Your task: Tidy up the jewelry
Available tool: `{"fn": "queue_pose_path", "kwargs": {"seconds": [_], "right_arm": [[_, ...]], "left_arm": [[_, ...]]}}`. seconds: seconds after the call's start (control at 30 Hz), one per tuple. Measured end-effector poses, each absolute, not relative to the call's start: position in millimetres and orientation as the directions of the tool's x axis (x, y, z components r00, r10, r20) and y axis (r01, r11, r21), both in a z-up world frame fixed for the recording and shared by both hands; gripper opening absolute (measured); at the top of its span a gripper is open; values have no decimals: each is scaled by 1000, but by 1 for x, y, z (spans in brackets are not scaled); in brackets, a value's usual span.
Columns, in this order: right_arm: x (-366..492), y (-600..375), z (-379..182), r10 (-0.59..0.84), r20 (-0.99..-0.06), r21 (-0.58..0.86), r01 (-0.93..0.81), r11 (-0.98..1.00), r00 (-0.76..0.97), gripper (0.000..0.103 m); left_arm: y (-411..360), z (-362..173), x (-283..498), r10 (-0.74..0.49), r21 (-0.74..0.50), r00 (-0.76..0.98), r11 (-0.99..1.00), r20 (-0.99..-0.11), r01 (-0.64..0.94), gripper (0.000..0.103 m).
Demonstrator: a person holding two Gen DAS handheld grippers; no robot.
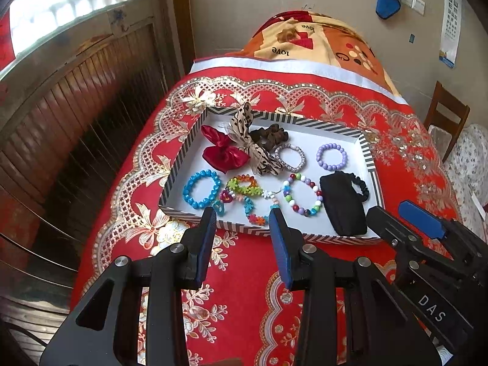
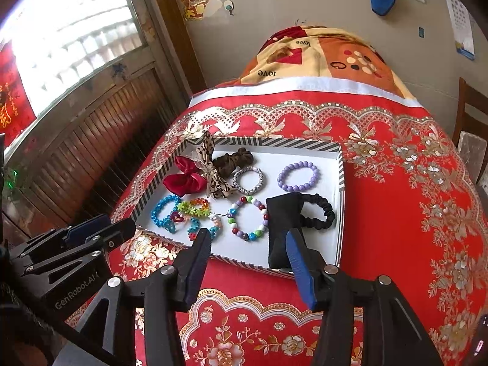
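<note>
A shallow white tray (image 1: 335, 135) with a striped rim (image 2: 341, 180) sits on a red table. It holds a blue bead bracelet (image 1: 201, 190), flower bead bracelets (image 1: 244, 187), a multicolour bead bracelet (image 1: 302, 195), a purple bead bracelet (image 1: 332, 157), a silver bracelet (image 1: 289, 157), a black headband (image 1: 344, 202), a red bow (image 1: 222, 151), a leopard bow (image 1: 244, 128) and a brown scrunchie (image 1: 270, 135). My left gripper (image 1: 242, 213) is open and empty, just short of the tray's near rim. My right gripper (image 2: 248, 236) is open and empty over the near rim, beside the headband (image 2: 282, 222).
The red patterned cloth (image 1: 244, 289) covers the table. A folded orange blanket (image 1: 320, 39) lies behind it. A wooden slatted wall (image 1: 76, 116) runs along the left. A wooden chair (image 1: 446, 119) stands at the right.
</note>
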State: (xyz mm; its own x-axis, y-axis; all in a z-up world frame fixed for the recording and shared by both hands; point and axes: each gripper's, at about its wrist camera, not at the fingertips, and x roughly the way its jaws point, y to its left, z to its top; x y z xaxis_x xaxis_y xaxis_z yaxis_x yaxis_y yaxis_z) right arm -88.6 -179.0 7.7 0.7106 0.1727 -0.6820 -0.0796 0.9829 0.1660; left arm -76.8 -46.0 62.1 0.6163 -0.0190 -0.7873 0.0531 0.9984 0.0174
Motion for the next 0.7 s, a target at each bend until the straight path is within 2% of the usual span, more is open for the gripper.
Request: {"fn": "queue_pose_path", "kwargs": {"seconds": [0.13, 0.7], "right_arm": [[-91, -178, 11, 171, -676, 160, -83, 984, 717, 55], [-87, -182, 13, 166, -681, 153, -84, 985, 713, 56]], "left_arm": [[-48, 64, -78, -17, 23, 623, 998, -782, 55, 35], [-46, 68, -78, -14, 29, 630, 998, -776, 59, 35]]}}
